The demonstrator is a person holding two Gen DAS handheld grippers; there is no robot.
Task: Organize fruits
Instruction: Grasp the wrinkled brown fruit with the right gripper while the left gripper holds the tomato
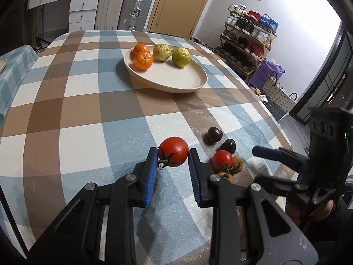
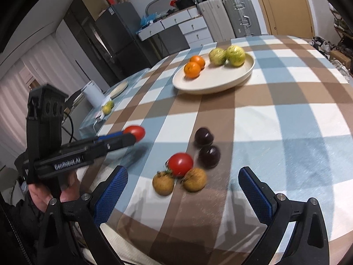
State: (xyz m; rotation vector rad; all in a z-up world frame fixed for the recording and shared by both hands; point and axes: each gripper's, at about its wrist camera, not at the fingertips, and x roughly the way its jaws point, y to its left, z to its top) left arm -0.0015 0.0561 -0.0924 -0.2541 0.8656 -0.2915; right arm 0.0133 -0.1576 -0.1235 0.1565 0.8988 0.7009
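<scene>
A lived-in home: a checked tablecloth point(image 1: 88, 101), 2 suitcases point(image 1: 125, 6) by the wooden door point(image 1: 181, 2), a crowded shoe rack point(image 1: 249, 42), a fridge point(image 2: 106, 35).

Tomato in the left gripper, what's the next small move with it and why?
Probably carry the tomato forward to the plate. The left gripper is shut on it, clear of the tablecloth, and the plate already holds oranges and two green fruits with bare space in front.

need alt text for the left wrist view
The left gripper pinches a red tomato above a checked tablecloth. Beyond it, a cream plate holds two oranges and two green fruits; a second tomato, dark plums and brown fruits lie to the right.
</scene>
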